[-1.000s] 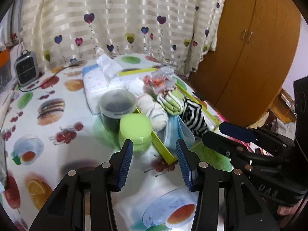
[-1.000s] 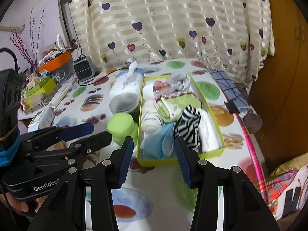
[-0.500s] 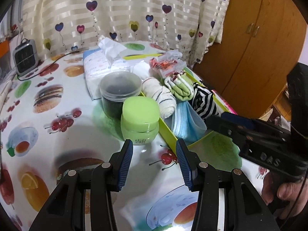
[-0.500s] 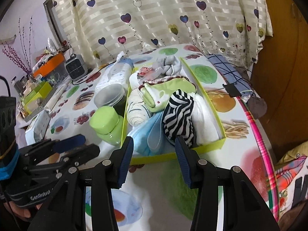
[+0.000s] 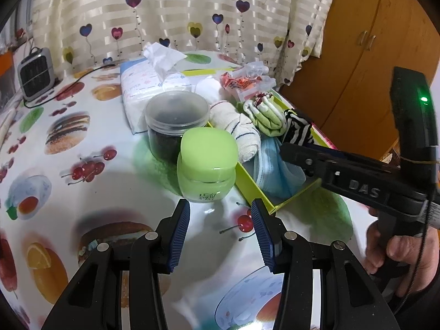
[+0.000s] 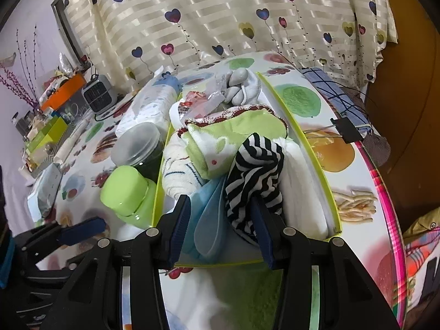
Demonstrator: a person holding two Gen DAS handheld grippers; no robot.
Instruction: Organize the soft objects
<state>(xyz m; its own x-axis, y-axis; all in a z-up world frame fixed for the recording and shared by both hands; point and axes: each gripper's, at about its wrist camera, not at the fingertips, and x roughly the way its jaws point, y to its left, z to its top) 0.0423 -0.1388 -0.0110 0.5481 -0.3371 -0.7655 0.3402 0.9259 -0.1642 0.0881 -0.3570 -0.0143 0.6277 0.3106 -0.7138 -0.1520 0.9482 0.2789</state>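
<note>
A yellow-green box (image 6: 316,159) on the table holds soft things: a black-and-white striped cloth (image 6: 255,170), a light blue cloth (image 6: 209,214), a green-and-white towel (image 6: 233,132), a cream rolled towel (image 6: 178,170) and grey socks (image 6: 242,82). My right gripper (image 6: 220,214) is open over the box's near end, its fingers on either side of the blue and striped cloths. My left gripper (image 5: 220,220) is open and empty, just in front of a green-lidded jar (image 5: 207,165). The box (image 5: 247,181) and right gripper (image 5: 299,148) show in the left wrist view.
A dark jar with a clear lid (image 5: 176,121) and a tissue pack (image 5: 148,88) stand left of the box. A small heater (image 5: 35,74) sits at the far left. A binder clip (image 6: 346,132) and checked cloth (image 6: 330,90) lie right of the box, near the table edge.
My right gripper has moved forward and down into the near end of the box, around the cloths. My left gripper has moved closer to the green-lidded jar. Both stay open.
</note>
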